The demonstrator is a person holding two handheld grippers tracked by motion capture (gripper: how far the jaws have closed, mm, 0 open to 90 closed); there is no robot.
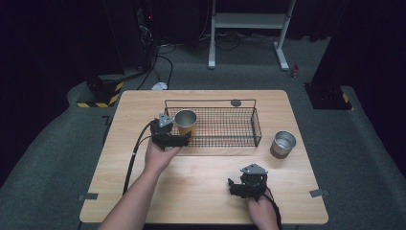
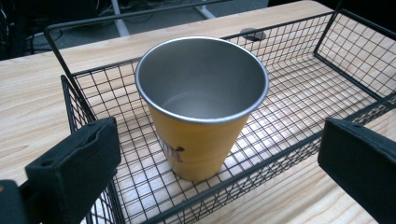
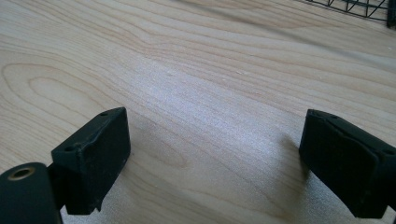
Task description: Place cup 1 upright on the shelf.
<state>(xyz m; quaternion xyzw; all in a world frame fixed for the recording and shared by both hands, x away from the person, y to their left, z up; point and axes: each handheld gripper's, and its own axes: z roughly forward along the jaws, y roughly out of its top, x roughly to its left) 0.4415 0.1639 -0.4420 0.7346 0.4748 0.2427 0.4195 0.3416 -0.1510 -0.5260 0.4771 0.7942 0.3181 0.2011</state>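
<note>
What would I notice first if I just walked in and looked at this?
Probably the yellow cup with its shiny metal inside, standing upright at the left end of the black wire basket. The left gripper hovers right beside it with jaws open. Next, the brown metal cup standing alone on the wooden table, right of the basket.

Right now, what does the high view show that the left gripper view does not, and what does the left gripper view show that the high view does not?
The high view alone takes in the whole table, the brown cup standing right of the basket, the right gripper low over the wood, and both forearms. The left gripper view alone shows close detail: the yellow cup's bare metal inside, a small mark on its side, and the left gripper with its jaws wide apart, off the cup. Both share the yellow cup standing upright in the left end of the wire basket.
</note>
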